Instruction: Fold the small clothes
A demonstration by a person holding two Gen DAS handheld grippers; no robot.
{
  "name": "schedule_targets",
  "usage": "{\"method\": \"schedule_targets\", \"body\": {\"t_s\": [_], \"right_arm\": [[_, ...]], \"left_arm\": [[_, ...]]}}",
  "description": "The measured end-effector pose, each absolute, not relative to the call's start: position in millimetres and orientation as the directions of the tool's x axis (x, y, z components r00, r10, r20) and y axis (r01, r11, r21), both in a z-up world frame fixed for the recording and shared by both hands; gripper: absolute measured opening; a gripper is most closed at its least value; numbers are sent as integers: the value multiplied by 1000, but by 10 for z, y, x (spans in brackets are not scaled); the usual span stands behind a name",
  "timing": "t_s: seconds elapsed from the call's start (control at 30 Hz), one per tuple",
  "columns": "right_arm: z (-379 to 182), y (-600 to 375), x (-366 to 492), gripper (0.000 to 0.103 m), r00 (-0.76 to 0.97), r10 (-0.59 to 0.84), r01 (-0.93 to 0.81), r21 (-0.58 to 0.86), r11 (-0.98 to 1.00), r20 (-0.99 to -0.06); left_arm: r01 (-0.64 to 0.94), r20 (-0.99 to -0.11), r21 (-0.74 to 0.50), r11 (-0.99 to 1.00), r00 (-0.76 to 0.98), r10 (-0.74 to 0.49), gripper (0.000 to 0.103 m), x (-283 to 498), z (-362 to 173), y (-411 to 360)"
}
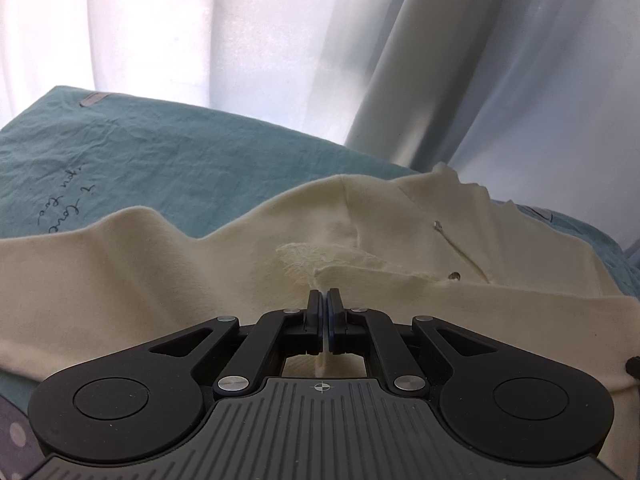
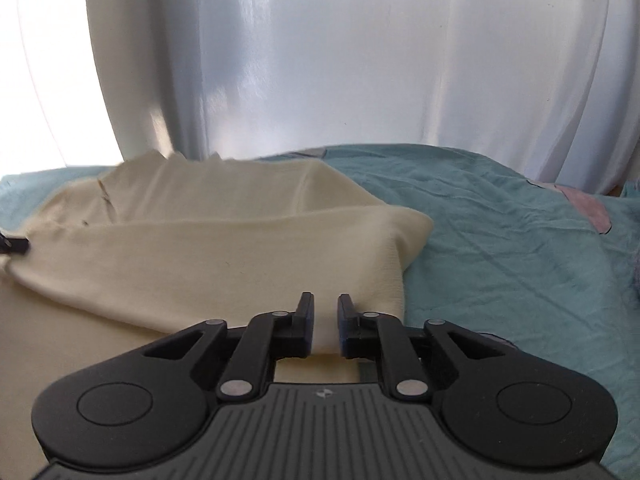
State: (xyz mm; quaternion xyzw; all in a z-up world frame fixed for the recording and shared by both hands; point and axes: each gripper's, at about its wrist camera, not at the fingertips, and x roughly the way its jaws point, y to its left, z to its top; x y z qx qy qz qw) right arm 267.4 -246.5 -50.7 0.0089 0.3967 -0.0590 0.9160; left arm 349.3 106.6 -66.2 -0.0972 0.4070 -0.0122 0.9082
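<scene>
Left wrist view shows the left gripper (image 1: 324, 300) pinched tight on a ridge of the cream garment (image 1: 160, 272), with two snap buttons (image 1: 454, 276) and teal bedding (image 1: 180, 168) behind. Only the right wrist view shows the right gripper (image 2: 325, 308) clamping a thick fold (jaws slightly parted) before white curtains (image 2: 360, 60).
</scene>
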Motion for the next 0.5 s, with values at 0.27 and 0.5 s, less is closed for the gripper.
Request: {"method": "schedule_targets", "body": {"t_s": [0.27,0.5], "right_arm": [[-647,-2362,2690,3,687,-280,114,-282,953,-671],[-432,-2112,2585,5,744,-159,25,-210,977,-649]], "left_arm": [[-125,-738,-245,961,667,-101,34,3324,-610,1228],[-101,-719,-275,956,682,-134,40,3110,-493,1274]]}}
